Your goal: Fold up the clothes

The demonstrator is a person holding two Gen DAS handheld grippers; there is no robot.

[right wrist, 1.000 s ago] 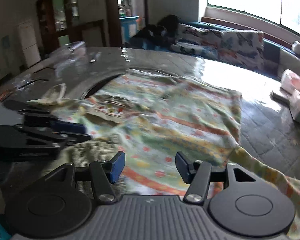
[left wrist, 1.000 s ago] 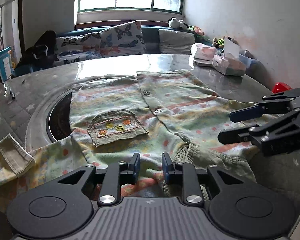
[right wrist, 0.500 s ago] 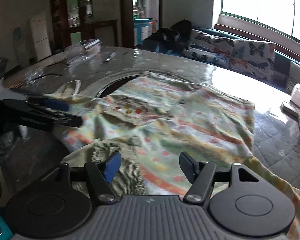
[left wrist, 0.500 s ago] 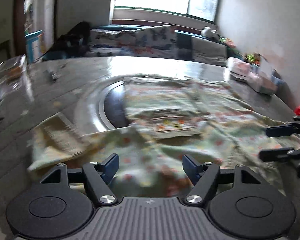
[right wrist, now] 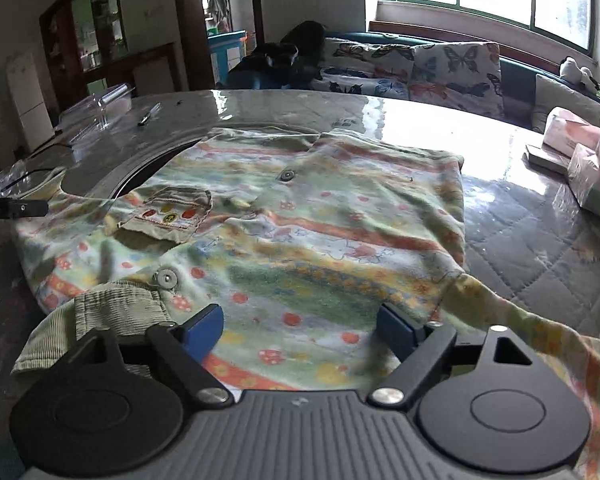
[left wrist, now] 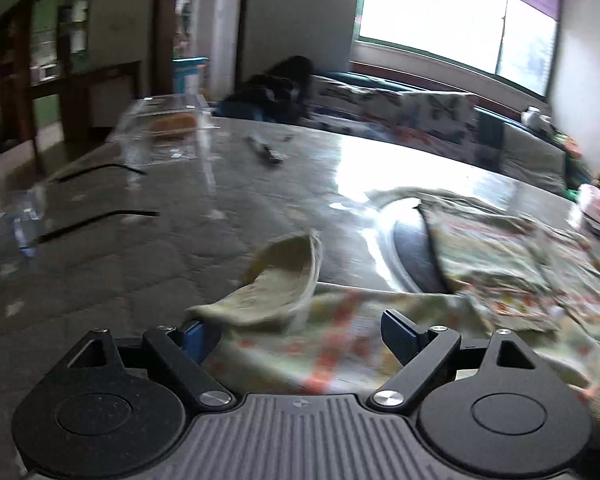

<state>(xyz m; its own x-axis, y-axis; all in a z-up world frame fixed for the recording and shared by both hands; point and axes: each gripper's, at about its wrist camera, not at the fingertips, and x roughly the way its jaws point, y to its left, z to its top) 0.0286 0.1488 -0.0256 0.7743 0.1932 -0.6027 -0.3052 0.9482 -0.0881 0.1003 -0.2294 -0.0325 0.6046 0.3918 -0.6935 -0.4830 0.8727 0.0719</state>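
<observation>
While both claws gape empty, shirt (right wrist: 300, 232) spread flat on worktop (right wrist: 540, 240), hem under right claw (right wrist: 300, 326), sleeve (left wrist: 276, 292) with cuff turned up just ahead of left claw (left wrist: 296, 330), between its fingers

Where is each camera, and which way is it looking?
Left wrist: sits on the left hand-held gripper, low over the sleeve, looking across the table; its open fingers show.
Right wrist: sits on the right hand-held gripper, facing the shirt and the sofa; its open fingers show.
Both see the shirt, table and window.
</observation>
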